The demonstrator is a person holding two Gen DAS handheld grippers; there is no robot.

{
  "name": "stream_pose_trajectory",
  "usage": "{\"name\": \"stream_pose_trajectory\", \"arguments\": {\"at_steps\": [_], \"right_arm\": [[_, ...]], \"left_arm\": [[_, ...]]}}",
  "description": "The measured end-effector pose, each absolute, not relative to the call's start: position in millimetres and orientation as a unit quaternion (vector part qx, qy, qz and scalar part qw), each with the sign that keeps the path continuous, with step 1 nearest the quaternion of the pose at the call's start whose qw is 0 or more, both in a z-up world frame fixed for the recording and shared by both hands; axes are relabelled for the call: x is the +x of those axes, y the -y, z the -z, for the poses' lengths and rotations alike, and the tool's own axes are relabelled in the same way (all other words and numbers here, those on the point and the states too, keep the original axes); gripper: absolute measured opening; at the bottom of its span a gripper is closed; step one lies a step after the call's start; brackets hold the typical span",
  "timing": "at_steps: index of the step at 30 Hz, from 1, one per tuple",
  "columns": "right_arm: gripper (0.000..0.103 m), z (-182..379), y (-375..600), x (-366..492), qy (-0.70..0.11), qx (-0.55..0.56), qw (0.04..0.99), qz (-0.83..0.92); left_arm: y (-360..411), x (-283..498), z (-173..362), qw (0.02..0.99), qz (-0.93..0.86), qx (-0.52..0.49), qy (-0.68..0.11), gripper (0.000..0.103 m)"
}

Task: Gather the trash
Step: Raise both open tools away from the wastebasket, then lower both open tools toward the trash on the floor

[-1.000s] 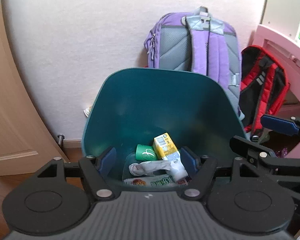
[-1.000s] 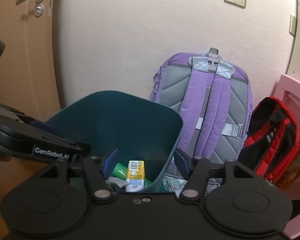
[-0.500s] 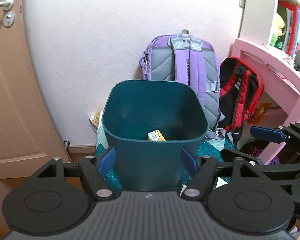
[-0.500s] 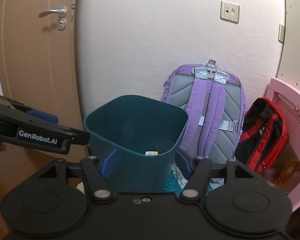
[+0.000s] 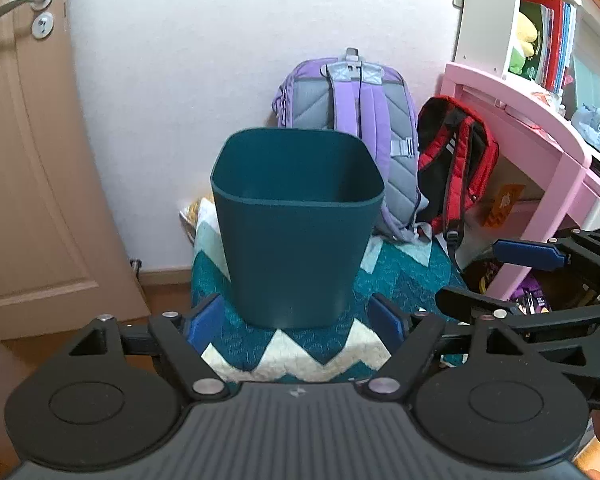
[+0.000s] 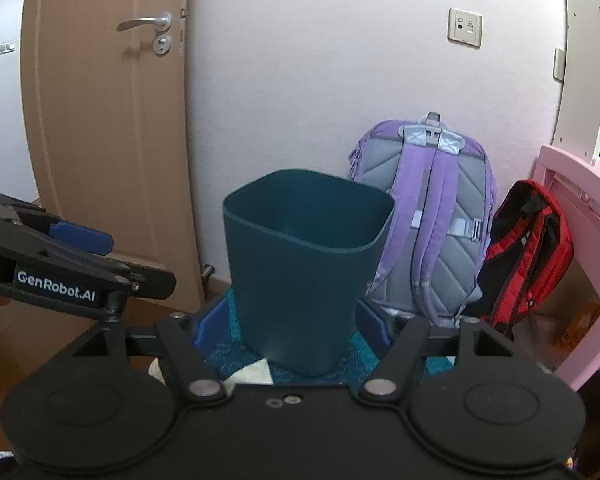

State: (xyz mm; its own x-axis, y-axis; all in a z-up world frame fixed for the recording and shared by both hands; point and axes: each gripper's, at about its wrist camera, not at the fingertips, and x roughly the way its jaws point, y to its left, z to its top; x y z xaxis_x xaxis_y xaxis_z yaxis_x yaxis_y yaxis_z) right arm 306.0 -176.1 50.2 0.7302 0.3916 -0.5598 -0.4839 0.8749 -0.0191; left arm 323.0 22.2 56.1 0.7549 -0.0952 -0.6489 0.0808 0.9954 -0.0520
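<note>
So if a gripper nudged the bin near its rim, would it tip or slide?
Probably tip. The bin stands tall and tapers to a smaller base, resting on a soft rug that would likely resist sliding. Its thin plastic wall suggests it is light; its contents are hidden now.

A purple backpack point(image 5: 354, 128) leans upright against the white wall point(image 5: 204, 60), with a red and black backpack point(image 5: 458, 156) just beside it under the edge of a pink desk point(image 5: 516, 108). A teal zigzag rug point(image 5: 400, 276) covers the floor. A brown door point(image 6: 100, 120) stands at the left, and a wall socket point(image 6: 465, 27) sits high up.
</note>
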Motion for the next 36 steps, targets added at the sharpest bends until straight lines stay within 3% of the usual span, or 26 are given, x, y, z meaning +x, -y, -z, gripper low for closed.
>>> {"name": "stream_pose_trajectory", "arguments": {"at_steps": [18,21,23,30,36], "right_arm": [[0.091,31.1,183.4,274.8,-0.335,-0.062,0.905,-0.253],[0.093,51.3,181.7,280.2,-0.352,-0.058,0.900,-0.249],[0.094,66.8,179.7,284.2,-0.363,-0.058,0.896,-0.247],[0.101,135.2,169.2,303.8,-0.405,-0.061,0.883,-0.228],[0.102,210.3,158.9,327.7,-0.464,-0.070,0.857,-0.213]], "left_arm": [[-45.1,285.6,24.5,0.917,0.027,-0.046,-0.395,0.085],[-45.9,288.4,42.7,0.914,0.030,-0.040,-0.403,0.099],[-46.9,290.6,55.6,0.913,0.033,-0.040,-0.404,0.101],[-57.5,313.7,120.3,0.892,0.045,-0.055,-0.446,0.103],[-73.2,343.4,195.6,0.859,0.049,-0.080,-0.504,0.103]]}}
